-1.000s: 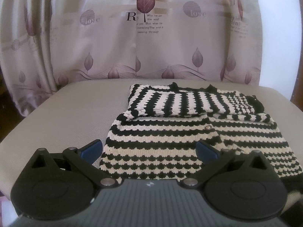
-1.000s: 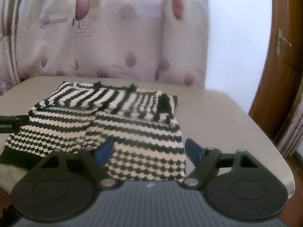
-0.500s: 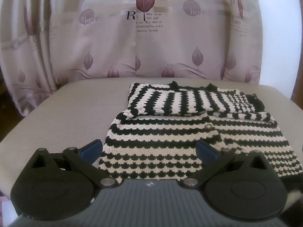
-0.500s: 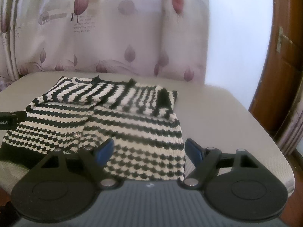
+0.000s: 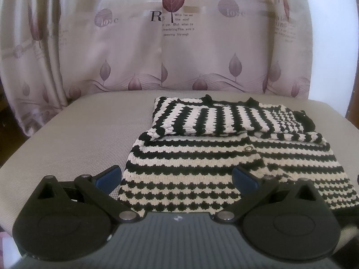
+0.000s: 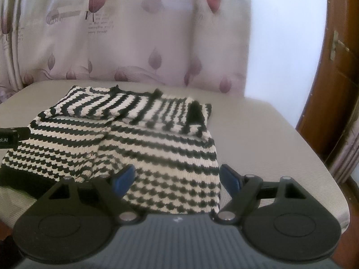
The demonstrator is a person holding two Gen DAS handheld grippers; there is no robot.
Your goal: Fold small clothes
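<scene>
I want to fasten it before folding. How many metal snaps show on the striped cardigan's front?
2. One snap sits high on the striped cardigan placket; another snap lies lower, nearer the hem. More may be hidden.

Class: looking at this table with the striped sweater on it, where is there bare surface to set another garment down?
Bare table lies left of the sweater, up to the curtain. A narrower strip runs along its right edge. The middle is covered.
</scene>
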